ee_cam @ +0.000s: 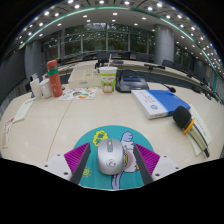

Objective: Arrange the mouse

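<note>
grey mouse (110, 155) sits on a teal mouse mat (108, 140) on the near table (60, 120), between the open gripper (110, 163) fingers with gaps either side; blue folder (160, 102) far right.

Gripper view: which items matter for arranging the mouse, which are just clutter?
Job:
- grey-and-white computer mouse, between the open tool fingers
- teal printed mouse mat under it

Clutter:
- blue-covered book
- dark bag
- red-capped bottle
- green-and-white carton
</note>
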### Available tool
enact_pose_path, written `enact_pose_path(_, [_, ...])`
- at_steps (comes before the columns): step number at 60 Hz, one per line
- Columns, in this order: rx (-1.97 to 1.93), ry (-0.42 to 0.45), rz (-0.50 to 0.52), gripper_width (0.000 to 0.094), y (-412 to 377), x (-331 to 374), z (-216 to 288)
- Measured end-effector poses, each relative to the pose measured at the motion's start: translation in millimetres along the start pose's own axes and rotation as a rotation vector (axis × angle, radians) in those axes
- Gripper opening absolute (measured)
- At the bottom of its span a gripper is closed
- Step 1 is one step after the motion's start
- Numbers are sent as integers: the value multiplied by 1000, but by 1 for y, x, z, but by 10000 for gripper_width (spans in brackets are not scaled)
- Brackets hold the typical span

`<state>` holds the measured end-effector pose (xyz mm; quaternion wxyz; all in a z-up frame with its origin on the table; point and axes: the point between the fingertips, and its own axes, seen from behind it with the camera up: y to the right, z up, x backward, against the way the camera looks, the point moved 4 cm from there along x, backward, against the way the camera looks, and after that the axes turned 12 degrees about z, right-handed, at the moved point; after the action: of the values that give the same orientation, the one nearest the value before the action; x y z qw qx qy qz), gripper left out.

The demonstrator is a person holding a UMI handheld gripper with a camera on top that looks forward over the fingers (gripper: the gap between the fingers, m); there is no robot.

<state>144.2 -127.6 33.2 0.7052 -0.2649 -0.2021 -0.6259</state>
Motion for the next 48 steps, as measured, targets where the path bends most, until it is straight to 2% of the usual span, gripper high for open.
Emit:
enact_pose_path(2, [-1,5,-9,837,-2,11,4])
enact_pose_path(6, [8,26,-26,864,-8,40,17])
enact_pose_path(21, [52,100,-50,857,-51,182,43])
enact_pose_path(36, [99,155,-56,857,-87,310,13])
enact_pose_path(48, [79,154,-32,858,-98,362,-19])
